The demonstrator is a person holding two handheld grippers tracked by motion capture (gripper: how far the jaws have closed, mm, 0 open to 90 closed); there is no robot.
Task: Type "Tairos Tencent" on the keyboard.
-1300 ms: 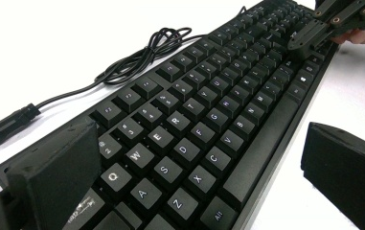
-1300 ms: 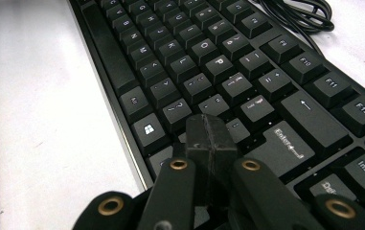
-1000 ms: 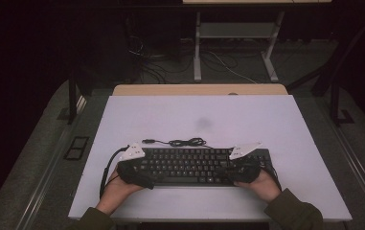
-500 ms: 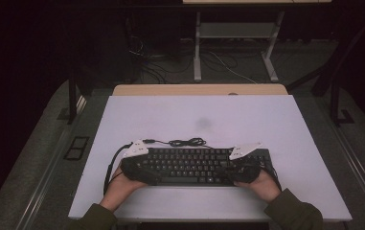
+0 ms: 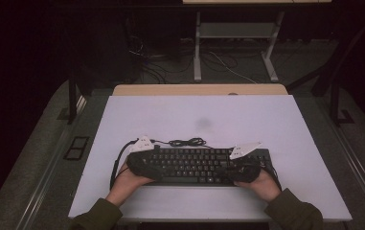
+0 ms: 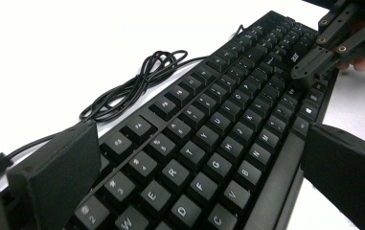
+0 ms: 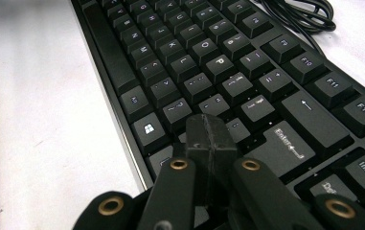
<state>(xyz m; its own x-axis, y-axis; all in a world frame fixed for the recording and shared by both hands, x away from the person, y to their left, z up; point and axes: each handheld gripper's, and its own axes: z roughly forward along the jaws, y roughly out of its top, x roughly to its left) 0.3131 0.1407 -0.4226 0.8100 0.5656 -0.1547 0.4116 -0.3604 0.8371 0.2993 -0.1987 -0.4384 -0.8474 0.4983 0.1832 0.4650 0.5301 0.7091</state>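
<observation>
**Both hand-held grippers on the keyboard**

Nearest me, my hands come in over the front edge of the white table [image 5: 314,143], each holding a hand-held gripper at one end of the black keyboard [image 5: 197,165]. The keyboard lies flat near the front edge, its long side running left to right.

My left hand-held gripper [image 6: 194,177] is wide open. In the left gripper view its two black pads stand on either side of the keyboard's left end, one beside the back edge by the number row, the other beside the front edge. Whether either pad presses the case I cannot tell. From above, this gripper [image 5: 144,160] sits over that left end with its grey plate on top.

My right hand-held gripper [image 7: 209,139] is closed, its two fingers pressed together with nothing between them. The joined tip rests low over the keys at the right end, just in front of the Enter key, with the Windows key just beside it. From above, it [image 5: 247,167] lies over the keyboard's right end.

Just behind the keyboard, its black cable [image 5: 187,142] lies on the table in a loose bundle of loops, near the back edge of the case.

Beyond the table is dark floor, with a white desk frame [image 5: 198,52] and loose wires under it.
</observation>
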